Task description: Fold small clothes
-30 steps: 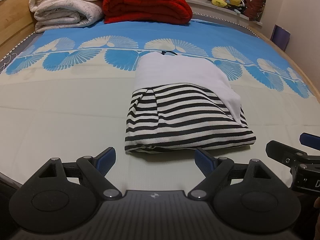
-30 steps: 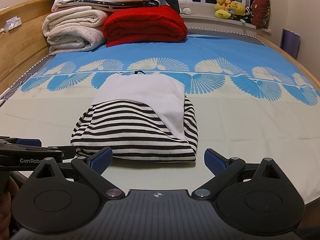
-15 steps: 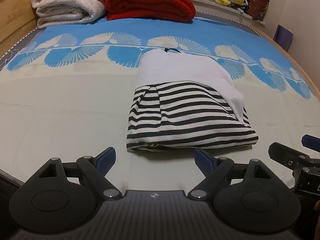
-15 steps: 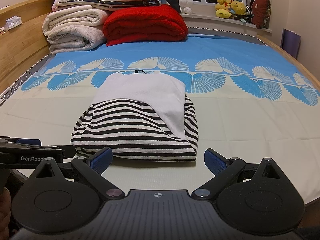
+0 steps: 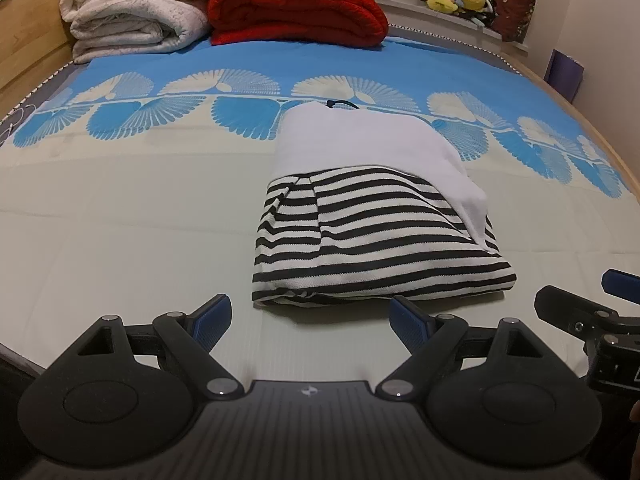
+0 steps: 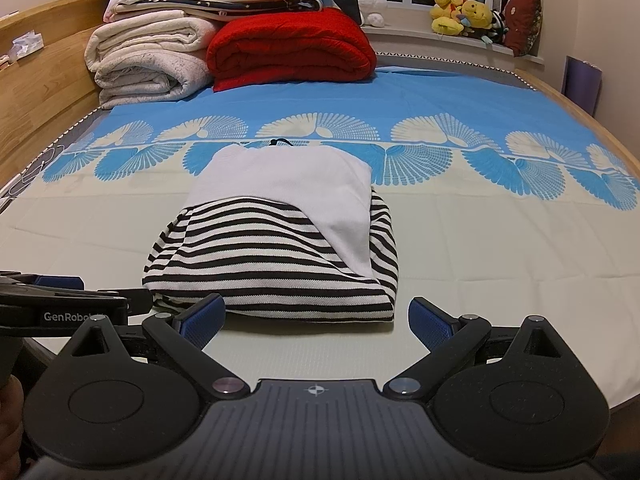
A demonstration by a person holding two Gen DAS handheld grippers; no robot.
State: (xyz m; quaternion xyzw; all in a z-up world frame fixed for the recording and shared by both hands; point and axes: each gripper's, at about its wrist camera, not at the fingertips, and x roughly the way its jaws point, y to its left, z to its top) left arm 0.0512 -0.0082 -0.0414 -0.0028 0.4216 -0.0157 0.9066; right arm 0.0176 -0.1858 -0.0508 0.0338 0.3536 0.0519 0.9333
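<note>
- Centrally, a folded garment of black-and-white striped knit with a plain white panel laid over its far half [image 5: 372, 216] lies flat on the pale cream and blue fan-patterned bedsheet [image 5: 120, 220].
- Its folded striped edge faces both cameras; a small black loop shows at its far white edge.
- The left gripper [image 5: 310, 318], black with blue-padded fingers, hangs just short of that near edge, jaws spread wide and nothing between them.
- The right gripper [image 6: 316, 320] stands likewise before the garment [image 6: 276, 248], its jaws wide apart and empty, neither pad touching the cloth.
- Each gripper shows at the edge of the other's view, side by side.
- At the far end of the bed sit a folded red blanket [image 6: 292, 48] and a stack of cream blankets [image 6: 148, 64].
- Yellow plush toys [image 6: 464, 16] rest on the window ledge.
</note>
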